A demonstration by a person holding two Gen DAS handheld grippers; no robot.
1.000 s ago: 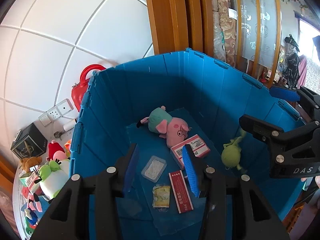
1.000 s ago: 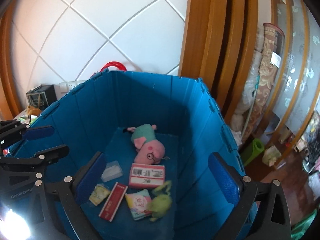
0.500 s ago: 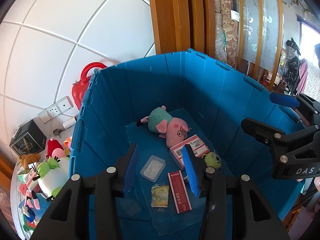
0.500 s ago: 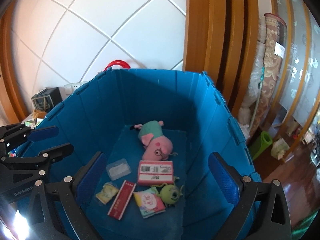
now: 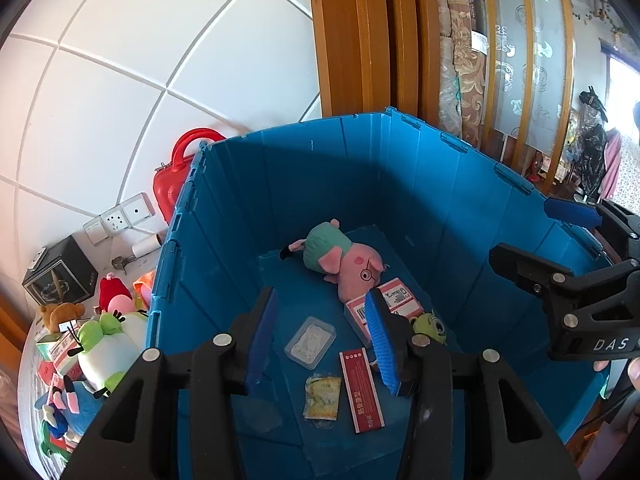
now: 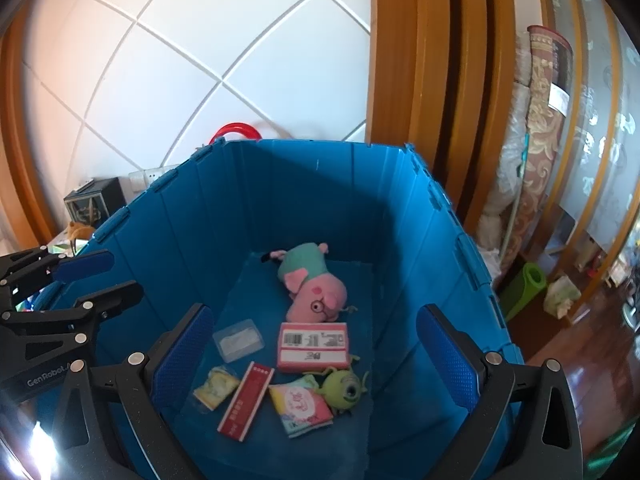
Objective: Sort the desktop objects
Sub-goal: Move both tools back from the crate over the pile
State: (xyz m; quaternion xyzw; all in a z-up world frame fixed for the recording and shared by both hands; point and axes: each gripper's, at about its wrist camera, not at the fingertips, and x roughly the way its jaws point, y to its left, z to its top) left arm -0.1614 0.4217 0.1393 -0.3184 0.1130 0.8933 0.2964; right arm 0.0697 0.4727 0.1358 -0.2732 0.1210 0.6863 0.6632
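Two tongs hang over our blue bin [image 6: 400, 216], both empty. Our left gripper [image 5: 322, 332] is partly open, and our right gripper [image 6: 316, 356] is wide. We see the green toy [image 6: 345, 389] beside the pink box [image 6: 314, 346].

The left gripper's fingers [image 5: 378, 344] hide part of the pink-and-white box [image 5: 394, 300].

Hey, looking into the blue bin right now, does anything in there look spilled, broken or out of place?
Nothing looks spilled or damaged. The blue bin holds a loose jumble: pink pig plush on its side, green one-eyed toy against a patterned packet, plus a barcode box. Both claws hover empty.
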